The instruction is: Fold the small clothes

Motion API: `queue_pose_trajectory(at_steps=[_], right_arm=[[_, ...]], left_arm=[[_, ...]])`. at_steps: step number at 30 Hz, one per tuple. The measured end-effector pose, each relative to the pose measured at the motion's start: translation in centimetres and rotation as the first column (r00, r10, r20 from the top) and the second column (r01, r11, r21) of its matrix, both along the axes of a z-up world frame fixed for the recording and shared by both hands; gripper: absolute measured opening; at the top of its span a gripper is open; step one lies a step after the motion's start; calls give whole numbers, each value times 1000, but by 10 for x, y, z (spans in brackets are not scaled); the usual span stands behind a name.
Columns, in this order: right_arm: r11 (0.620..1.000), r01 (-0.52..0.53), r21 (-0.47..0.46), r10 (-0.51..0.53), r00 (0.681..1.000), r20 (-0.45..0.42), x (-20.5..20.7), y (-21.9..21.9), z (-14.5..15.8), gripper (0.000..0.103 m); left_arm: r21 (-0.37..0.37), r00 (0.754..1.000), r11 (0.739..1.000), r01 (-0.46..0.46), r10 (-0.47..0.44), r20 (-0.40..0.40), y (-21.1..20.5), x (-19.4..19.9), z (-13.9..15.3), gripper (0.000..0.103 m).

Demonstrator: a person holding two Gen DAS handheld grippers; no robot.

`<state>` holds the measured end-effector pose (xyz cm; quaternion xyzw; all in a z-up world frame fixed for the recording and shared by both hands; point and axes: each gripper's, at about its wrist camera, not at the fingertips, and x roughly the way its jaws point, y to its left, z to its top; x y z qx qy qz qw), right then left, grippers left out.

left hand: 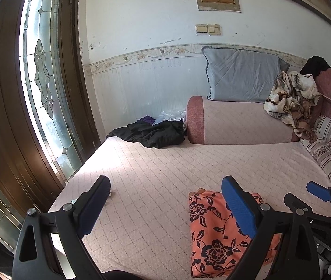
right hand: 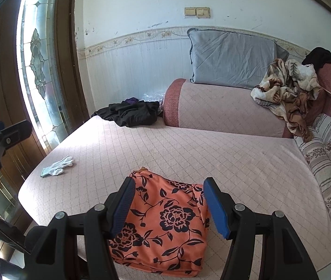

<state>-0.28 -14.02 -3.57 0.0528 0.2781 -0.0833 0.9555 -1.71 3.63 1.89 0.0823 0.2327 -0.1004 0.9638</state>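
An orange cloth with dark flower print (right hand: 163, 221) lies folded into a compact stack on the pink quilted couch seat (right hand: 188, 149), near its front edge. It also shows in the left wrist view (left hand: 214, 235), low and right. My right gripper (right hand: 169, 184) is open and empty, hovering just above the folded cloth, its blue pads either side of it. My left gripper (left hand: 165, 184) is open and empty, held above the seat to the left of the cloth. The right gripper's blue fingertip (left hand: 318, 190) shows at the right of the left wrist view.
A black garment pile (right hand: 130, 113) lies at the seat's far left corner. A white glove (right hand: 58, 165) lies near the left edge. A grey pillow (right hand: 233, 57) sits on the armrest, a patterned blanket (right hand: 286, 88) and a striped cushion (right hand: 324, 154) at right. A glass-panelled door (right hand: 39, 70) stands at left.
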Motion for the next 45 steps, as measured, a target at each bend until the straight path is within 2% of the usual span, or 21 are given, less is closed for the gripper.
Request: queue_pose_trajectory(at_steps=[8, 27, 45], right_arm=[[1000, 12, -21, -12, 1000, 24, -1, 3, 8, 65], [999, 11, -41, -10, 1000, 19, 20, 4, 11, 65], [999, -3, -38, 3, 1000, 9, 48, 3, 1, 65]], left_arm=[[-16, 1000, 1000, 8, -8, 7, 4, 1, 3, 96], [-53, 1000, 999, 10, -10, 0, 10, 19, 5, 96], [-39, 1000, 999, -10, 9, -26, 11, 48, -7, 96]])
